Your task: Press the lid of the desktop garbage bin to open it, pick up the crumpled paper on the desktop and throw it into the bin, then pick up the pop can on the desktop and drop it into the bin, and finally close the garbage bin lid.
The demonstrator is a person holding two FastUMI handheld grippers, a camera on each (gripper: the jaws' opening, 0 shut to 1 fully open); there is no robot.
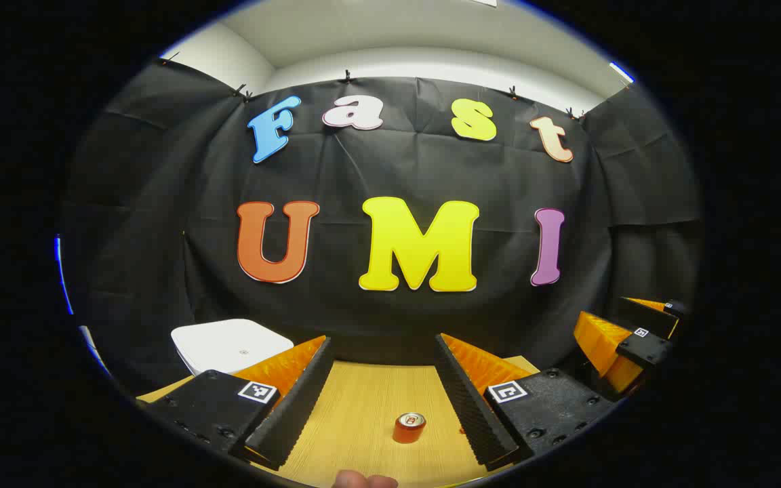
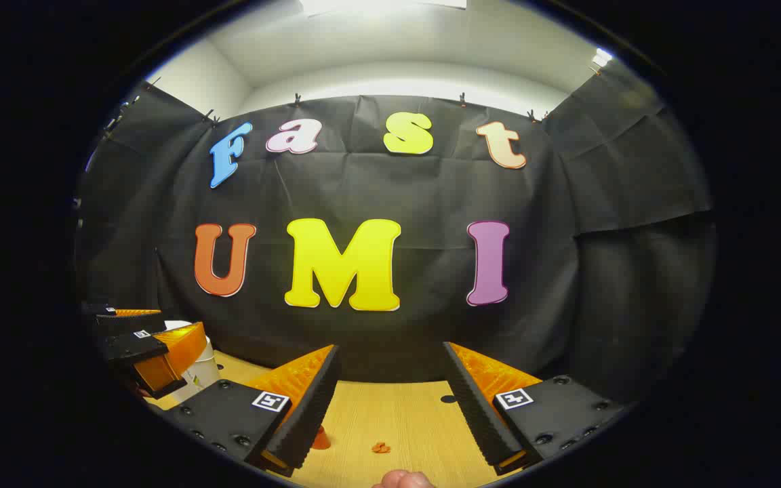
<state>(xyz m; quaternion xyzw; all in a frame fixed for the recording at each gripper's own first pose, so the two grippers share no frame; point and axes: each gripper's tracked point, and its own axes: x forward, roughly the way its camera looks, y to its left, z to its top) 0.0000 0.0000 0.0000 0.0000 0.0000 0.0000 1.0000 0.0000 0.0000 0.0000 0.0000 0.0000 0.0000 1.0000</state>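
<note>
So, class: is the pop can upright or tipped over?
Upright. In the left gripper view the pop can stands on the wooden desktop, its round top facing up.

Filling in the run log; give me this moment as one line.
left gripper: open, empty | right gripper: open, empty | bin: lid shut | pop can: upright on desktop
</note>
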